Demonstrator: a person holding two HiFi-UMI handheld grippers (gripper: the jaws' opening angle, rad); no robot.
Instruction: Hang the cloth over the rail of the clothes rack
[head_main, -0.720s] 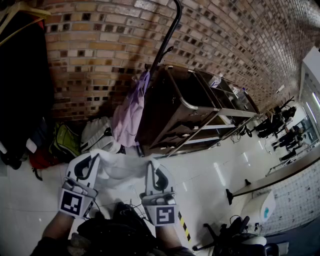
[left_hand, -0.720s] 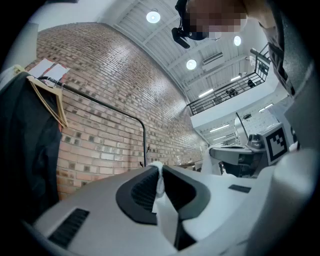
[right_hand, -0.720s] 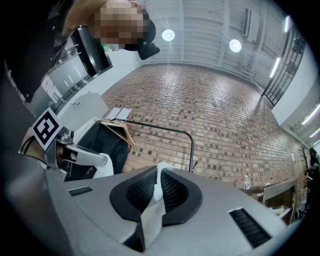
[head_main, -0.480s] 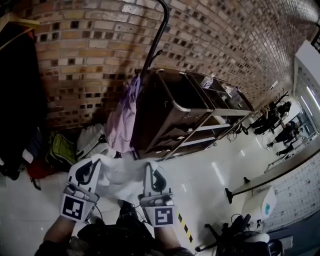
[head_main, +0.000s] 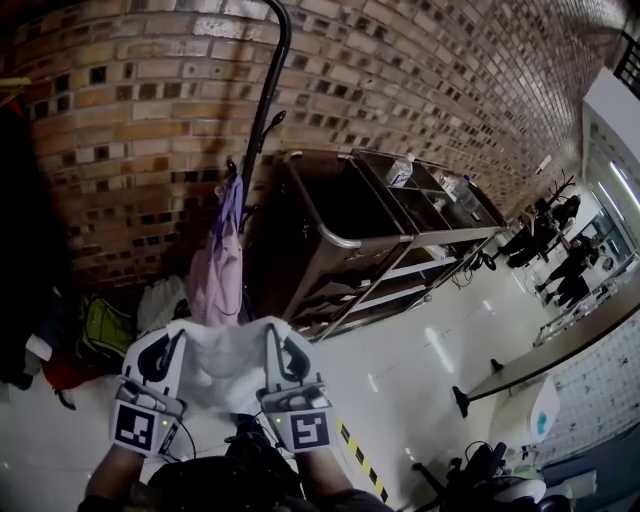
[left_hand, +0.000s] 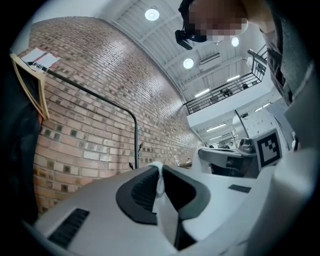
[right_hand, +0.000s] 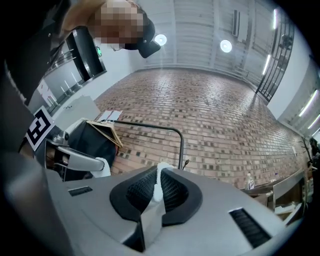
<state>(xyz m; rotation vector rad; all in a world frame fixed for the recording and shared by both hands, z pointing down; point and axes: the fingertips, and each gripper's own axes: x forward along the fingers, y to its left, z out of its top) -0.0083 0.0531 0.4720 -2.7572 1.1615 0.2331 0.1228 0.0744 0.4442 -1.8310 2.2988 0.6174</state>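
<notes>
Head view: clamped narrow on the white cloth (head_main: 226, 356), left gripper (head_main: 168, 340) at one upper corner, right gripper (head_main: 280, 338) at the other. Stretched sideways between the two, long axis running left to right, well below the rack's black rail (head_main: 262, 110).

Left gripper view: nearly closed, pinching a thin white fold standing upright between the pads.

Right gripper view: likewise narrow on an upright white fold, with the rail beyond against the brick wall (right_hand: 225, 120).

Wall: red-brown brick wall (head_main: 150, 120), across the back.
Floor: glossy white floor (head_main: 420, 365), with light glare.
Furniture: metal shelf trolley (head_main: 340, 243) against the wall.
Light: round ceiling lamps (left_hand: 152, 14), lit.
</notes>
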